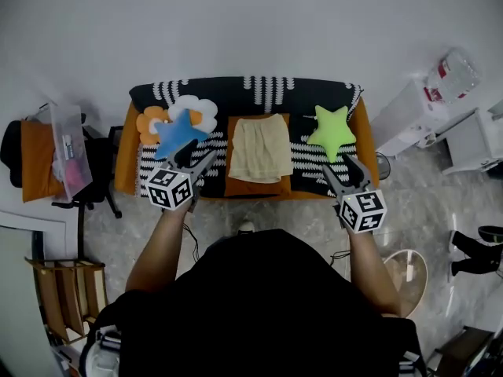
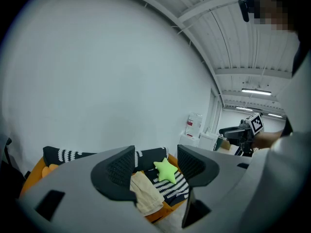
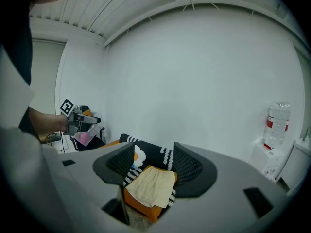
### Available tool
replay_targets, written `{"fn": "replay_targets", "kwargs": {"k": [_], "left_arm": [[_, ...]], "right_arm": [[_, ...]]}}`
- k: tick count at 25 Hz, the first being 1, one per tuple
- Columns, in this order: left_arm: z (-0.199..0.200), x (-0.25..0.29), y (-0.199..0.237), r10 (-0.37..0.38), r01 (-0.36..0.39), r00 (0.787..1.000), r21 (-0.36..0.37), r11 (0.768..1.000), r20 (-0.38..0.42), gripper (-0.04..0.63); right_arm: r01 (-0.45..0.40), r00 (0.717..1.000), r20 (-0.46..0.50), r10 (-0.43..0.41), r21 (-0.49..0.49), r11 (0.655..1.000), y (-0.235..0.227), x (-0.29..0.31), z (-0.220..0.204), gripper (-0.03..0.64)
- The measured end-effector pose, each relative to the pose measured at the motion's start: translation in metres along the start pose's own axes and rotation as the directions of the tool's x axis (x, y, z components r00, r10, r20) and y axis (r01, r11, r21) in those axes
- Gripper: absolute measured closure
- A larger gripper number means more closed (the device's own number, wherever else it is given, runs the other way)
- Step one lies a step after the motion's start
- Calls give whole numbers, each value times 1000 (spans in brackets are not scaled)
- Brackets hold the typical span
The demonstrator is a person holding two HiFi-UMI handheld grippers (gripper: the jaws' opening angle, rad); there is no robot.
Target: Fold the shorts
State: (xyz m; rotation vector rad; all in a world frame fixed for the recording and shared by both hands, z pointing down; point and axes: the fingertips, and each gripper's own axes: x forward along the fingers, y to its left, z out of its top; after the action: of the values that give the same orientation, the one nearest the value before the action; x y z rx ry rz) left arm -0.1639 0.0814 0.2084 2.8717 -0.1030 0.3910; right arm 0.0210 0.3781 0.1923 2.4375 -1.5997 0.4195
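A green star pillow (image 1: 331, 130) lies at the right of the striped sofa (image 1: 236, 93), a blue star pillow (image 1: 178, 134) overlapping a flower pillow (image 1: 194, 107) at left, an orange cushion (image 1: 251, 188) between.

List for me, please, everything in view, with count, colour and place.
sofa: one, orange under a black-and-white throw, centre
shorts: one, cream, on the sofa's middle seat
blue star cushion: one, blue, sofa's left
green star cushion: one, green, sofa's right
flower cushions: two, white and orange, behind the blue star cushion
water bottle: one, clear, on white cabinet, right
left gripper: one, grey, open and empty
right gripper: one, grey, open and empty
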Motion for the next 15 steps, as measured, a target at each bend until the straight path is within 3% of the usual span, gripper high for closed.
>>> {"fn": "replay_targets", "kwargs": {"k": [15], "left_arm": [[24,43,83,-51,51,999,11,999,-6,302]], "right_arm": [[42,999,-7,-42,3,999,6,80,26,354]]}}
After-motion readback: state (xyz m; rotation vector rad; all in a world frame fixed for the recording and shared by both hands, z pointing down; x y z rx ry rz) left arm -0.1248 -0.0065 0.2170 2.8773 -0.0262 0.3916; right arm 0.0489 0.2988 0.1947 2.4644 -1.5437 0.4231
